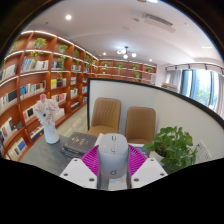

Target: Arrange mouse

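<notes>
A grey computer mouse point(112, 157) sits between my two fingers, pressed on both sides by the magenta pads point(92, 161). My gripper point(112, 166) is shut on it and holds it up in the air, well above the room's furniture. The mouse points away from me, its scroll wheel near the far end. No desk surface shows under it.
A white partition wall point(150, 95) stands ahead with two tan chairs point(106, 114) in front of it. A stack of books point(80, 144) lies below left. A green plant point(176, 146) is at the right, a vase of flowers point(48, 112) and bookshelves point(40, 80) at the left.
</notes>
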A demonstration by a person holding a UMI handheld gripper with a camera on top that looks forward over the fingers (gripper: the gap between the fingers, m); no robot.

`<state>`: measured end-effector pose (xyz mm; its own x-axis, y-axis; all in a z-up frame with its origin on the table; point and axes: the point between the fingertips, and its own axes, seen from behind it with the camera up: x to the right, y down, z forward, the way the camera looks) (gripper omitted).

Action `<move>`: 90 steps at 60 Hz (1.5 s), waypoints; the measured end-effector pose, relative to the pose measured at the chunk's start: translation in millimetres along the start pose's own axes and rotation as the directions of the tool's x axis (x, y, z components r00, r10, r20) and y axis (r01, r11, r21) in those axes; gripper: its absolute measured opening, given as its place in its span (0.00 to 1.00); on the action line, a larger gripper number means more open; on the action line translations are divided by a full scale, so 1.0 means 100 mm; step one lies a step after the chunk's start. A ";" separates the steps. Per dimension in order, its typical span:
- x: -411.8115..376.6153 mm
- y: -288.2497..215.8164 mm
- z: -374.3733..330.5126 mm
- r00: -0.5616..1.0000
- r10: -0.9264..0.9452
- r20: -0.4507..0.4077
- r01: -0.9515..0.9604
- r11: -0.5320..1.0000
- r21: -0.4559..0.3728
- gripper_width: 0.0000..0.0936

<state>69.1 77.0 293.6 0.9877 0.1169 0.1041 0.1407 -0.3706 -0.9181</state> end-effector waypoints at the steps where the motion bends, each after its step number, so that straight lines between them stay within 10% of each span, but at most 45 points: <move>1: 0.12 -0.04 0.02 1.000 0.003 -0.005 -0.003 1.000 0.001 0.36; 36: 1.14 3.02 0.99 0.989 0.133 -0.066 -0.149 0.874 -0.462 0.36; 58: 1.17 3.04 1.01 0.991 0.115 -0.074 -0.136 0.867 -0.479 0.54; 67: 1.31 2.94 0.87 0.989 0.023 -0.144 -0.095 0.853 -0.513 0.93; 90: 0.69 1.39 -0.23 0.983 0.100 -0.151 -0.140 0.948 -0.285 0.92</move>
<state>158.6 12.2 182.0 0.9957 -0.0615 0.0686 0.0146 -0.6301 -0.7764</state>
